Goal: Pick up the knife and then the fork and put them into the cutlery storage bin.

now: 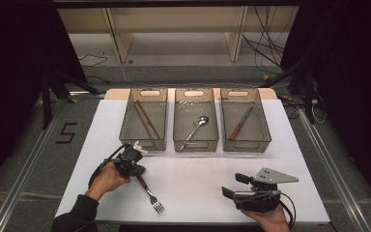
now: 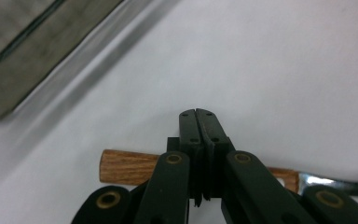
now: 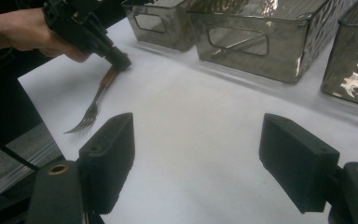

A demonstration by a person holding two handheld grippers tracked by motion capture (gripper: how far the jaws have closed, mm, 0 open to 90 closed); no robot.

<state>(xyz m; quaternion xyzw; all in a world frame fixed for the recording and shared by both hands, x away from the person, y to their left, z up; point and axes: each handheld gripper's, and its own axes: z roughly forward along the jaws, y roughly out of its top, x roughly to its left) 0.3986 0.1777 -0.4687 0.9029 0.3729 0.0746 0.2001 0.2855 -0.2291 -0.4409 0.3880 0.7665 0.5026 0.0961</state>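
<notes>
A fork [image 1: 150,194] with a wooden handle lies on the white table [image 1: 198,169] at the front left, tines toward the front edge. My left gripper [image 1: 138,171] rests over the handle's far end, jaws shut against each other. In the left gripper view the closed fingertips [image 2: 196,114] touch, and the wooden handle [image 2: 126,165] runs crosswise beneath them, not between them. My right gripper [image 1: 235,186] sits at the front right, open and empty. In the right gripper view its pads [image 3: 109,154] stand wide apart, with the fork [image 3: 91,112] and the left gripper [image 3: 119,60] farther off.
Three clear bins stand in a row at the back. The left bin [image 1: 142,143] holds chopsticks [image 1: 145,121], the middle bin [image 1: 195,145] a spoon [image 1: 196,127], the right bin [image 1: 246,145] a wooden-handled knife [image 1: 240,123]. The table's front edge is close to both hands.
</notes>
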